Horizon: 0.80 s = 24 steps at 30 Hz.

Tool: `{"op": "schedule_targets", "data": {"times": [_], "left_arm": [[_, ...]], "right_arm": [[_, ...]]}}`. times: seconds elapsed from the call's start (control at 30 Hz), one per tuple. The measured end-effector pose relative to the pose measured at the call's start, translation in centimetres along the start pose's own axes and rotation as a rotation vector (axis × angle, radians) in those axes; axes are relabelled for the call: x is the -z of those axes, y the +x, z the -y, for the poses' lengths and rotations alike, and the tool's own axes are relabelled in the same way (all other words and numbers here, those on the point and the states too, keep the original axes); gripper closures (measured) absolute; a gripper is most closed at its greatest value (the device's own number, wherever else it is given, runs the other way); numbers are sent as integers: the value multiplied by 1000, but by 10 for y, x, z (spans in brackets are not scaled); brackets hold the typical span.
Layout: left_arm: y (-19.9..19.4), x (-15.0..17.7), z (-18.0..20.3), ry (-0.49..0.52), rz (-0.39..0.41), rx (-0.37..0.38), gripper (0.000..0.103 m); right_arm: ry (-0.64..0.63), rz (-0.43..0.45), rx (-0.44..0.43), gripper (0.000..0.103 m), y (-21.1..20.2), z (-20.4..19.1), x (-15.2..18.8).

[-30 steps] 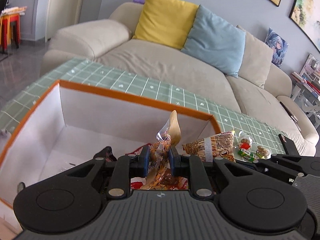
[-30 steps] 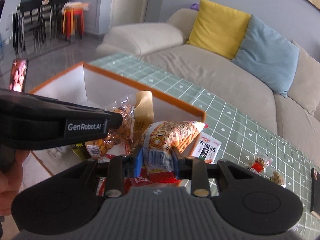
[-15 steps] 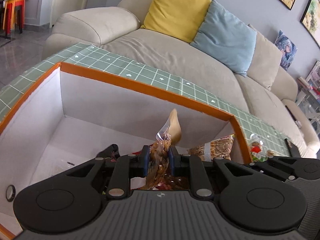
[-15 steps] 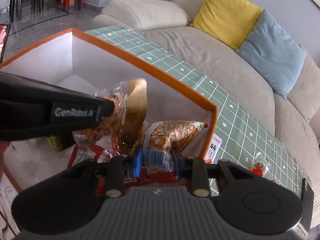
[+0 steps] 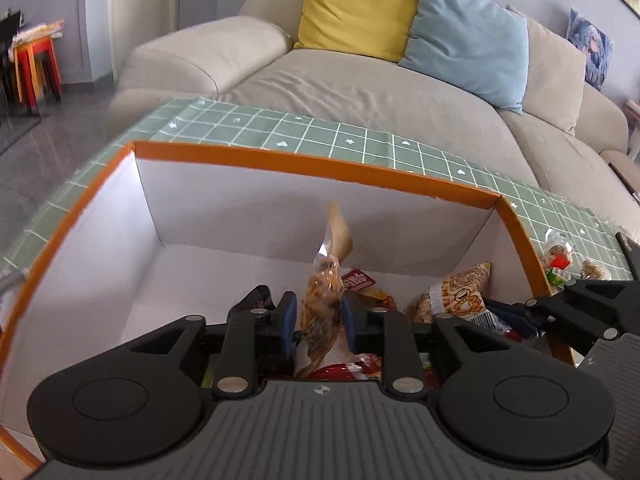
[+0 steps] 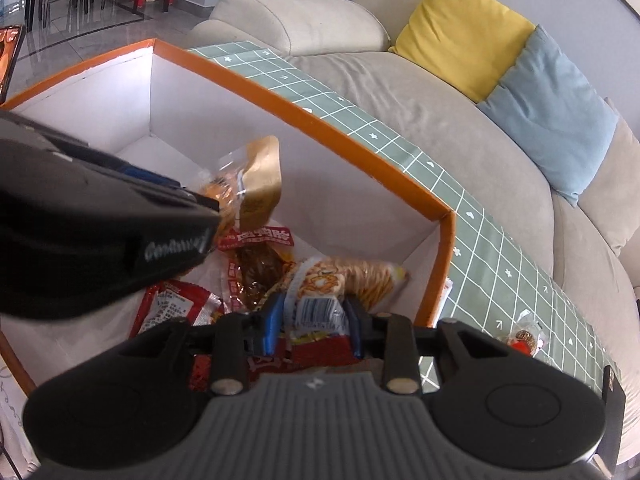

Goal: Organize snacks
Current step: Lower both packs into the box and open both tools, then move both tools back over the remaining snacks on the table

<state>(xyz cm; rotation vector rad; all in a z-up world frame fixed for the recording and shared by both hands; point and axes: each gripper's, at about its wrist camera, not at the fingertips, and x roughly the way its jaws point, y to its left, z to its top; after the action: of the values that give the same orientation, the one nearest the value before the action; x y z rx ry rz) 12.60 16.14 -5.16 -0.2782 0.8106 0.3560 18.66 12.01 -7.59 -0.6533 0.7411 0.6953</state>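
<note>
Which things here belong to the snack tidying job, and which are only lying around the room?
Part of the job:
- orange-rimmed box
- clear snack bag between the left gripper jaws, which have just been opening
- cartoon snack packet in the right gripper
- wrapped sweets on the table

Just lying about:
- sofa
- yellow cushion
- blue cushion

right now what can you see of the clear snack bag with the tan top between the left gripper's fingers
The clear snack bag is thin crinkly plastic showing orange-brown pieces inside, with a flat tan sealed header on top. It stands roughly upright, the header leaning slightly, inside the orange-rimmed white box above red packets. The left gripper has it between its blue pads; the jaws have just been opening, so the hold looks slack. Its lower end is hidden behind the gripper body.
</note>
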Motion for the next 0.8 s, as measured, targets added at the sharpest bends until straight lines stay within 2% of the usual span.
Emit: {"op": "schedule_targets", "data": {"times": [0.23, 0.47, 0.57, 0.8], "left_arm": [[-9, 0, 5, 71, 24, -124, 61], [-16, -2, 11, 128, 53, -218, 51], [-24, -5, 12, 122, 69, -212, 43], [-56, -11, 26, 106, 159, -125, 30]], "right_arm": [[8, 12, -6, 70, -5, 5, 0], [1, 69, -8, 64, -24, 7, -1], [15, 102, -7, 60, -37, 11, -2], [121, 204, 37, 55, -76, 32, 9]]}}
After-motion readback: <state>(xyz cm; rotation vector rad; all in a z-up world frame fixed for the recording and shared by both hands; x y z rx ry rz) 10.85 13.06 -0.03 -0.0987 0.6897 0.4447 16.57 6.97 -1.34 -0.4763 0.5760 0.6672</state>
